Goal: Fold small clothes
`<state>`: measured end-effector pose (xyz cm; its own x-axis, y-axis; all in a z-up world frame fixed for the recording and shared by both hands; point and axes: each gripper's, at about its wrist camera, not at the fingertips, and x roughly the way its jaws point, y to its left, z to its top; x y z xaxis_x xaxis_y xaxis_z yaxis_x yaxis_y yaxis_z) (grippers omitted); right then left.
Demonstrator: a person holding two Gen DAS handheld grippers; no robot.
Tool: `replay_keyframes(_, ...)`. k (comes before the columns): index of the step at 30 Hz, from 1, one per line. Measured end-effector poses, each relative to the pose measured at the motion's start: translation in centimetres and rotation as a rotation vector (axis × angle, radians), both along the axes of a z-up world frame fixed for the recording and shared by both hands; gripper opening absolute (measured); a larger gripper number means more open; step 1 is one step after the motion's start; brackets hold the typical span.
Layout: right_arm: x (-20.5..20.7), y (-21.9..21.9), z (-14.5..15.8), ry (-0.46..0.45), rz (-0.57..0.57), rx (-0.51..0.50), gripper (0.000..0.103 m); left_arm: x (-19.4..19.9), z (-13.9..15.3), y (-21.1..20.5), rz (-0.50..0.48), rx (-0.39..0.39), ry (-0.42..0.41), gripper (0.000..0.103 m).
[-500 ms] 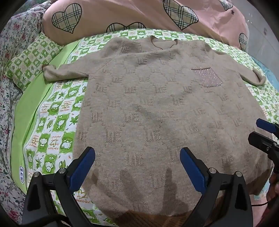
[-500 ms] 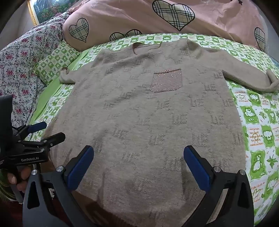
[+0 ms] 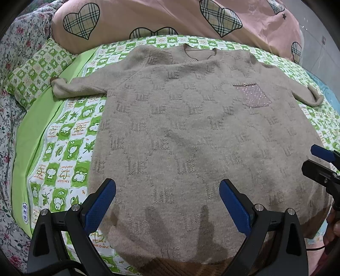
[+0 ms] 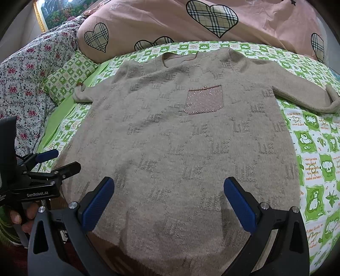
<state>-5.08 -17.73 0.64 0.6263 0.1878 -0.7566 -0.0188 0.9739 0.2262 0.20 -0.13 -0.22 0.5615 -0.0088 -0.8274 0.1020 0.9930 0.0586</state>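
We see a bed with a sheet [image 3: 70, 135] checked green and white, printed with cartoon animals, leaves and short orange text. A plain lime strip [image 3: 29, 135] runs along its left edge. A small pillow [image 3: 36, 70] in the same check lies at far left, touching a floral quilt [image 3: 12, 48] with red flowers on white. Across the head of the bed lies a pink duvet [image 3: 148, 17] bearing plaid hearts. In the right view, a gilt picture frame [image 4: 39, 17] shows at upper left, behind the quilt.
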Motion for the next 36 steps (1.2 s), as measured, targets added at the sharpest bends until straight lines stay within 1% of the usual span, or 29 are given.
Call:
replay_keyframes(7,0.2,0.2,0.0,-0.002,-0.008,0.008,0.103,0.6,0.1,0.2,-0.001,-0.018,0.005,0.098)
replay_keyframes(8,0.5,-0.5,-0.3,0.02,-0.008,-0.008,0.103,0.6,0.1,0.3,-0.002,-0.016,0.004,0.098)
replay_keyframes(13,0.7,-0.6,-0.5,0.009,-0.012,-0.01,0.103,0.9,0.0,0.3,-0.006,-0.009,0.002,0.098)
replay_keyframes(16,0.9,-0.6,-0.5,0.024,-0.012,-0.02,0.103,1.0,-0.1,0.5,-0.006,-0.011,0.0,0.098)
replay_keyframes(20,1.0,-0.7,-0.6,0.023,-0.011,0.005,0.103,1.3,0.0,0.5,-0.003,-0.01,0.007,0.098)
replay_keyframes(21,1.0,-0.6,-0.7,0.047,-0.013,-0.009,0.103,1.3,0.0,0.5,-0.003,-0.008,0.004,0.098)
replay_keyframes(26,1.1,-0.5,-0.7,0.086,-0.014,0.026,0.103,1.3,0.0,0.5,-0.003,-0.005,-0.001,0.098)
replay_keyframes(30,1.1,-0.4,-0.8,0.075,-0.015,0.018,0.103,1.3,0.0,0.4,-0.003,-0.005,0.0,0.098)
replay_keyframes(36,1.1,-0.2,-0.9,0.071,-0.014,0.006,0.103,1.4,0.2,0.4,-0.004,-0.001,-0.026,0.098)
